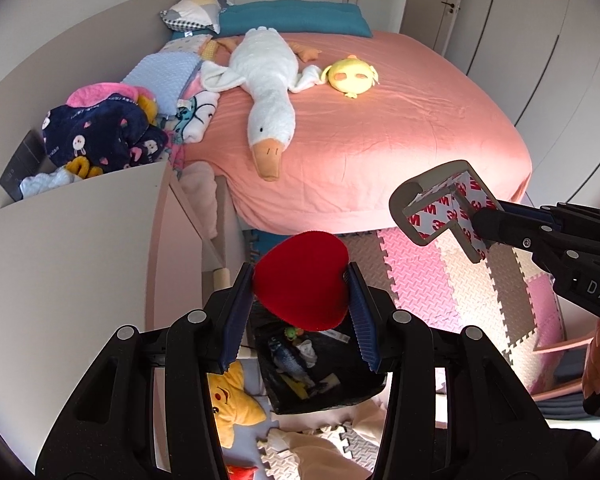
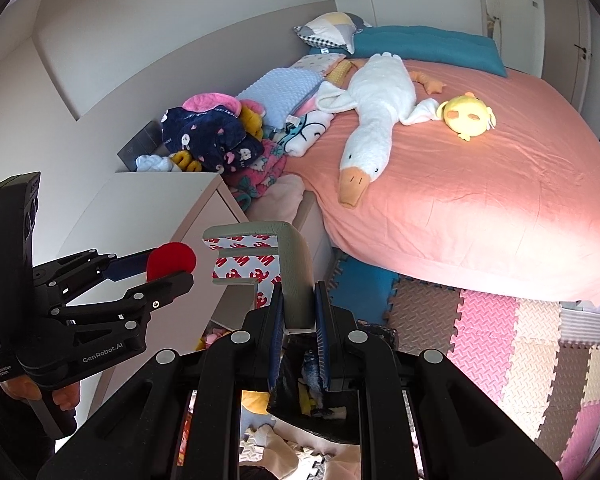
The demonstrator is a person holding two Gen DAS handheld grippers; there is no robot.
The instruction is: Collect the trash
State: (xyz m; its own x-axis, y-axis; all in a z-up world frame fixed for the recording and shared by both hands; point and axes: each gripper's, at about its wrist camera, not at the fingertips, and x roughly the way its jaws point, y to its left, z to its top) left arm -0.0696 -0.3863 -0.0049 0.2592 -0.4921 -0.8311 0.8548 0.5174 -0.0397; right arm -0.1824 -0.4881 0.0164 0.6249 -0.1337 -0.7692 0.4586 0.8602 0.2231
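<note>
Black bin [image 1: 324,392] holds mixed trash; left gripper [image 1: 300,280] clamps red pompom [image 1: 300,280], right gripper [image 2: 298,308] clamps foam corner guard [image 2: 288,268], above floor mats [image 2: 500,328] beside bed [image 2: 480,200]

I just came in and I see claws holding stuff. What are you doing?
A person is picking up trash with a gripper in each hand. The left gripper holds a round red thing. The right gripper is shut on a grey foam corner guard with sticky tape inside. Both hang over a black trash bag on the floor beside the bed; nothing has been dropped yet.
</note>
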